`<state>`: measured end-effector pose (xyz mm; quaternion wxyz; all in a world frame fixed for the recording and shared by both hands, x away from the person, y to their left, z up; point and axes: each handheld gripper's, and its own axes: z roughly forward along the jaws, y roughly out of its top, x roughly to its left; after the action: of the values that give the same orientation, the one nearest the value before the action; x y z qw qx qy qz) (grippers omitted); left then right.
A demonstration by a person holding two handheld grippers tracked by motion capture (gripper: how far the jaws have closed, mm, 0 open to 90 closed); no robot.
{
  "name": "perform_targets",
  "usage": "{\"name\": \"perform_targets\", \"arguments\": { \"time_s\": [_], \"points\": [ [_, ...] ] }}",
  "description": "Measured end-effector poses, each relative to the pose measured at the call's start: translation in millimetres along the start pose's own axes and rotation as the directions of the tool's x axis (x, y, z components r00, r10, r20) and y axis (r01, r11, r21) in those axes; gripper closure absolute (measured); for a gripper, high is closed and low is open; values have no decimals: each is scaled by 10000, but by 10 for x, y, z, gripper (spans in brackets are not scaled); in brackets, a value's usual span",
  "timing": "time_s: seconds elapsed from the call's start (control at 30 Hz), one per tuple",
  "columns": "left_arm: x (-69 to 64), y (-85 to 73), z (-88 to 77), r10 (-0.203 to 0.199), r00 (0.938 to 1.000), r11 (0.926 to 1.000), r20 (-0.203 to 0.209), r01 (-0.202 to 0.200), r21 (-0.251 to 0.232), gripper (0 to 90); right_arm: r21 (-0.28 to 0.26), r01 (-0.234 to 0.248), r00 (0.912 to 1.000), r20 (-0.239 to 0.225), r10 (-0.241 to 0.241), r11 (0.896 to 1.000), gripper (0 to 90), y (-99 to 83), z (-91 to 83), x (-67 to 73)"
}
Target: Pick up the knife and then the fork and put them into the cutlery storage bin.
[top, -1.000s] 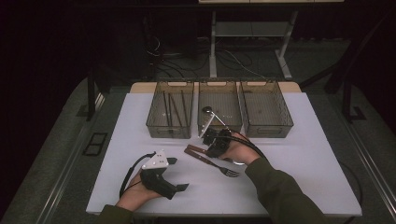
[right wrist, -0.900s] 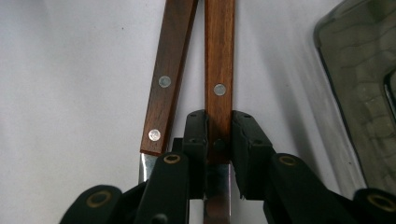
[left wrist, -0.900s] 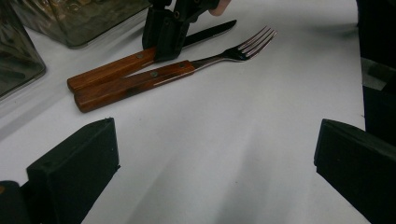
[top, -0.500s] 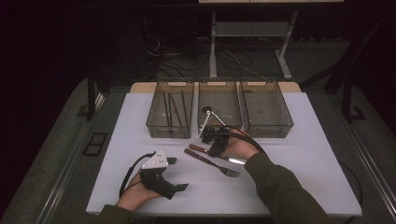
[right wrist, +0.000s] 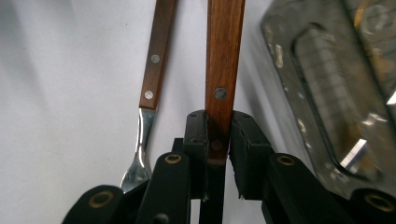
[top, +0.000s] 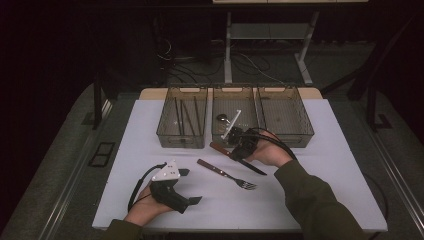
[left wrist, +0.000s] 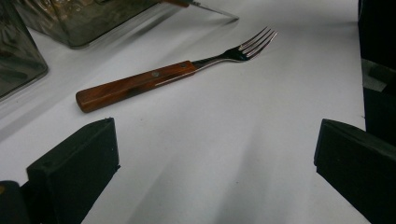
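- Right gripper view: right gripper [right wrist: 217, 135] is clamping its fingers [right wrist: 194, 135] on the knife [right wrist: 224, 60] at the wooden handle's blade end.
- Knife's long axis is running straight out from the fingers; in the high view, handle pointing left, blade right, just before the middle bin [top: 235, 127].
- Fork [left wrist: 163, 79] is lying parallel beside it on the surface [top: 320, 200], nearer the left gripper [top: 187, 187], fingers standing wide, holding nothing.

We note a wooden-handled knife [top: 238, 158], dark blade, lifted at an angle just before the middle bin [top: 235, 137]. We find its handle clamped.

Right fingers [right wrist: 218, 135] clamped, left [left wrist: 215, 158] apart
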<state>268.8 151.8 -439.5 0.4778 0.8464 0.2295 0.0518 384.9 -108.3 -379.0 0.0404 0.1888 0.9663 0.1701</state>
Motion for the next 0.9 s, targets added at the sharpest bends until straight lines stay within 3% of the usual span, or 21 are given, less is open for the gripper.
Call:
{"name": "perform_targets", "arguments": {
  "time_s": [0.27, 0.6, 0.9],
  "points": [
    [0, -1, 5, -71, 10000, 10000, 3, 71, -20, 0, -870, -584, 9983, -82, 579, 9945, 772, -156, -308, -120],
    [4, -1, 3, -42, 10000, 10000, -17, 42, 14, 0, -1782, -1295, 9910, 111, 1336, 9754, 772, -344, -691, -291],
    [3, -2, 3, -41, 10000, 10000, -6, 41, 7, 0, -2120, -1619, 9863, -40, 1648, 9638, 772, -438, -762, -362]
  ]
}}
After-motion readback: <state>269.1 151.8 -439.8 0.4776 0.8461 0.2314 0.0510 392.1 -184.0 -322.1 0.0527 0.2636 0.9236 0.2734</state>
